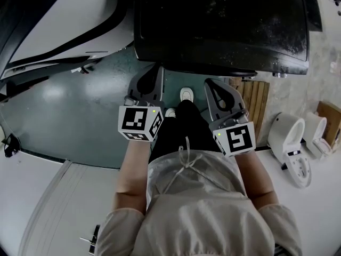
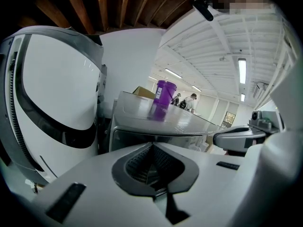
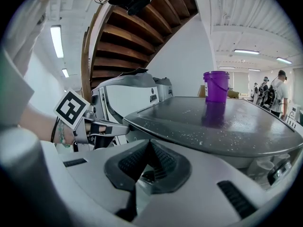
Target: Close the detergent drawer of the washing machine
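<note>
The washing machine shows as a dark, speckled top [image 1: 218,25] just ahead of me. A purple bucket [image 3: 216,85] stands on the machine top [image 3: 213,119]. That bucket [image 2: 164,93] also appears in the left gripper view, above the machine's front edge [image 2: 142,138]. I cannot make out the detergent drawer in any view. My left gripper [image 1: 154,74] and right gripper [image 1: 211,84] hover side by side just short of the machine's front. Each one is shut with its pads together and nothing between them, as the left gripper [image 2: 151,146] and right gripper [image 3: 149,144] show.
A big white appliance with a black curved band [image 2: 57,79] stands to the left of the washer. At the right are wooden slats [image 1: 256,103] and white toilets [image 1: 290,140]. The floor is teal [image 1: 69,108]. People [image 3: 271,92] stand far off, and a wooden stair underside [image 3: 128,37] hangs overhead.
</note>
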